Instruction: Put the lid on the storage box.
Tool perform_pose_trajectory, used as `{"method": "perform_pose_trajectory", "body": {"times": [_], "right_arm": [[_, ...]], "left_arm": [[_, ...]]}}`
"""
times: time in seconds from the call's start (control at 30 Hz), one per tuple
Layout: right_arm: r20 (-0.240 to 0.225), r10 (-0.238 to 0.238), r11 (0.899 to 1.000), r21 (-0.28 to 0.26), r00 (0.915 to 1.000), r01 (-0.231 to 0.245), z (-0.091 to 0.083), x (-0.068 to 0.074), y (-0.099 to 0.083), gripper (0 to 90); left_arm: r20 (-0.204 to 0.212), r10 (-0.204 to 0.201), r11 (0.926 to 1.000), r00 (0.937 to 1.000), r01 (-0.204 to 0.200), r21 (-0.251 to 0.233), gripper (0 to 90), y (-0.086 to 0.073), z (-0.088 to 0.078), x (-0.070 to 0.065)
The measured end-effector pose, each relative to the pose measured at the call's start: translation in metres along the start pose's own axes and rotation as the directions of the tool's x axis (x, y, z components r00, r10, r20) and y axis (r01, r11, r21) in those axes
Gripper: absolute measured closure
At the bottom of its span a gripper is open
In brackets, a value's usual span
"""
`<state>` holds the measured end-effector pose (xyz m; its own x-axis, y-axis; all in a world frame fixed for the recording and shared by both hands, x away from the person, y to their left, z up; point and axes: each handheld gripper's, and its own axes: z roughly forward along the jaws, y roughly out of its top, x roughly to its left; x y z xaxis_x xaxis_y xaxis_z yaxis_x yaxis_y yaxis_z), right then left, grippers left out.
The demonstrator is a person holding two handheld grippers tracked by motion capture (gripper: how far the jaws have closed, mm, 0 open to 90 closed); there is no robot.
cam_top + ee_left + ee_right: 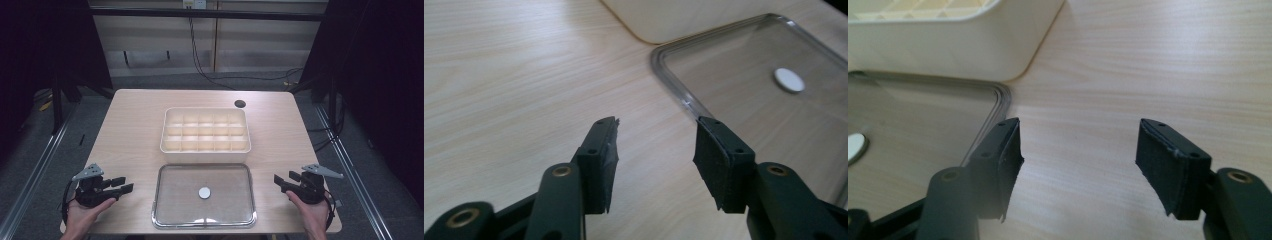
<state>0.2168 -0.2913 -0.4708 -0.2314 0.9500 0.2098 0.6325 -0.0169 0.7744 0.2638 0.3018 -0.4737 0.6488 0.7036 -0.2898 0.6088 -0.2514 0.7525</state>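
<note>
A cream box divided into several small compartments sits in the middle of the table. In front of it lies its clear lid, flat, with a white round disc at its centre. My left gripper rests at the front left of the table, open and holding nothing, pointing toward the lid. My right gripper rests at the front right, also open and holding nothing, its jaws aimed at the lid's corner and the box wall.
A wooden table with a dark round hole near its far right. Cables trail on the floor behind. Metal rails run along both sides of the table.
</note>
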Motion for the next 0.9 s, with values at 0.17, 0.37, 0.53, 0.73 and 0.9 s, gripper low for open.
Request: {"method": "perform_pose_trajectory", "body": {"times": [0.17,0.37,0.53,0.73,0.9], "right_arm": [[-0.020,0.022,1.000,-0.016,0.9995,-0.023,-0.006,-0.001,-0.001,34.9],[-0.086,0.027,0.999,-0.035,0.9959,-0.030,-0.006,0.002,-0.001,35.0],[-0.101,-0.046,0.998,-0.040,0.9938,0.042,-0.005,0.020,0.003,37.4],[-0.128,-0.049,0.999,-0.006,0.9905,0.049,0.004,0.031,0.007,39.6],[-0.142,-0.057,0.996,0.057,0.9882,0.065,0.008,0.041,0.012,36.0]], "left_arm": [[0.032,0.043,0.9991,0.9986,-0.043,-0.004,58.5,0.001,0.002,-0.006],[-0.017,0.110,0.9930,0.9938,-0.111,-0.040,53.1,0.001,0.004,-0.008],[0.012,0.139,0.9902,0.9902,-0.139,-0.007,51.0,0.003,0.007,-0.012],[0.018,0.085,0.9959,0.9962,-0.086,0.028,46.8,0.010,0.007,-0.011],[0.017,0.063,0.9975,0.9979,-0.063,0.032,47.0,0.013,0.010,-0.013]]}}
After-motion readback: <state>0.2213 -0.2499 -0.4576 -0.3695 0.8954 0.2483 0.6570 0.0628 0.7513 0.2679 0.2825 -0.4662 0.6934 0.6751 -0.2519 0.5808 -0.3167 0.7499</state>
